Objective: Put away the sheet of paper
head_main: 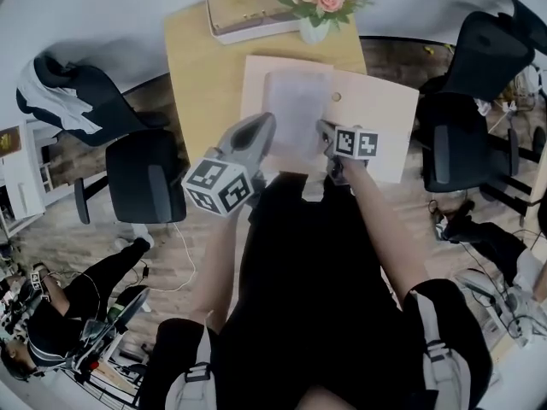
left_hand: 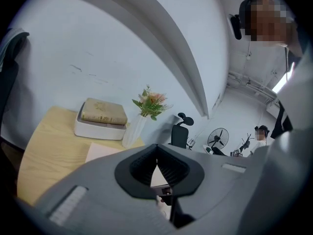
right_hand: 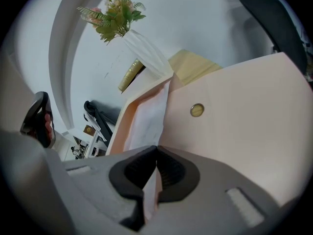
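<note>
A white sheet of paper lies inside an open pink folder on the wooden table. In the right gripper view the sheet stands on edge between the folder's pink layers, beside a brass stud. My right gripper is at the sheet's near right corner, and its jaws are shut on the paper's edge. My left gripper hovers raised at the sheet's near left edge. Its jaws meet at the tips, and I see nothing held between them.
A vase of flowers and a white tray holding a book stand at the table's far edge. Black office chairs flank the table on the left and on the right. A person's legs fill the near side.
</note>
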`<state>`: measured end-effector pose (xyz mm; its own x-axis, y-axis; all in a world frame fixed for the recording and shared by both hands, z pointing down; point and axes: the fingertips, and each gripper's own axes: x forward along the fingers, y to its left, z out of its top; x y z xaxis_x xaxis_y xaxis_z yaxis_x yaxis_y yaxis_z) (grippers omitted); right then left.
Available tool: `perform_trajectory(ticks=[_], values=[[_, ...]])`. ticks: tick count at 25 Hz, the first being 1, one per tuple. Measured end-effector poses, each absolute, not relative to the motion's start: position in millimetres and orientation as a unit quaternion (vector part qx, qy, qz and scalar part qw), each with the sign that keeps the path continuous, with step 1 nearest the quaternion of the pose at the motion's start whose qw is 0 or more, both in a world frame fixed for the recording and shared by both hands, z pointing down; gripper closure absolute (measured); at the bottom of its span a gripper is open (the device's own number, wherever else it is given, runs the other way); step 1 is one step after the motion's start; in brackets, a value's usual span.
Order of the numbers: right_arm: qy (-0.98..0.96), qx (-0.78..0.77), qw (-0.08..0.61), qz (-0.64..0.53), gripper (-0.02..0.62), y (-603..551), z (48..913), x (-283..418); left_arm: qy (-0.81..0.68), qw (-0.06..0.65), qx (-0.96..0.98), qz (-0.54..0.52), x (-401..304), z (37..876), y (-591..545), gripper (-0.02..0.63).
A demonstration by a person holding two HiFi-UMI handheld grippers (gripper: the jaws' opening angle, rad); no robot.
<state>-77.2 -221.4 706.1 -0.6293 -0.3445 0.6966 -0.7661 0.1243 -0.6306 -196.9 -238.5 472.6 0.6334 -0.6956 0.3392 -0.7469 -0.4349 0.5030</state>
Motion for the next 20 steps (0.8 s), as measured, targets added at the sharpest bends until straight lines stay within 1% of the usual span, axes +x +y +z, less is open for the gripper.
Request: perform_trajectory(ticks=[14,17,20], values=[[-0.705,0.419,0.244,0.517,0.592,-230.1,732.2,-88.4,-0.38,0.325,0.865,0.052,-202.0,483.0,-251.2,0.595],[-0.703,0.423,0.248,0.516,0.566,-227.1,732.0,-89.2,-0.373,0.326,0.867,0.052,-203.9,484.0,-251.2,0.595],[-0.702,0.429,0.249,0.511,0.566,-227.1,731.2,-86.5,-0.368,0.324,0.87,0.052,-202.9,483.9,-252.6,0.596]])
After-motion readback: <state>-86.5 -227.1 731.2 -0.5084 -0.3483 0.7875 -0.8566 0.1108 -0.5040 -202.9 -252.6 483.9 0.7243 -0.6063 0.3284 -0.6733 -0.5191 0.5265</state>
